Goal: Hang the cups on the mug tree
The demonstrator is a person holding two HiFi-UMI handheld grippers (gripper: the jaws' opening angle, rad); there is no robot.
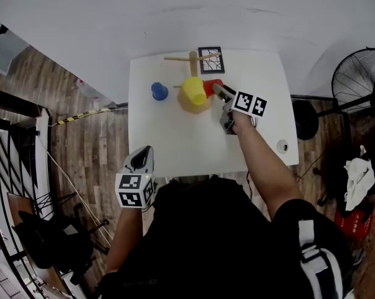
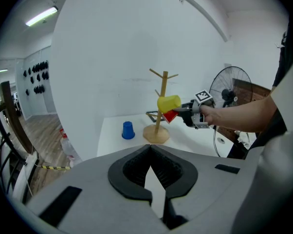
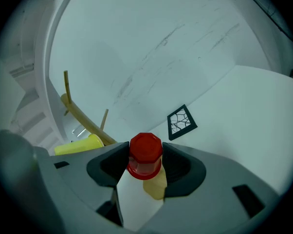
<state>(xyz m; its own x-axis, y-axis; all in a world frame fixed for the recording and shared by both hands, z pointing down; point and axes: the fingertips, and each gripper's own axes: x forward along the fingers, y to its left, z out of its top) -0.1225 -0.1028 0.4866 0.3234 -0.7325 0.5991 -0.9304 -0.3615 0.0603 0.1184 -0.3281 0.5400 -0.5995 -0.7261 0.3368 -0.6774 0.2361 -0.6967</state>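
A wooden mug tree (image 1: 193,60) stands at the far side of the white table (image 1: 175,142). A yellow cup (image 1: 194,91) hangs on one of its pegs. My right gripper (image 1: 216,91) is shut on a red cup (image 1: 210,86), held close beside the yellow cup and the tree. In the right gripper view the red cup (image 3: 145,155) sits between the pads, base toward the camera, with the tree (image 3: 83,113) to its left. A blue cup (image 1: 159,91) stands upside down on the table, left of the tree. My left gripper (image 1: 140,159) hangs shut and empty at the table's near left corner.
A black-framed square marker card (image 1: 210,60) lies behind the tree. A small round white object (image 1: 282,146) sits at the table's right edge. A standing fan (image 1: 360,80) is on the floor to the right. A white wall runs behind the table.
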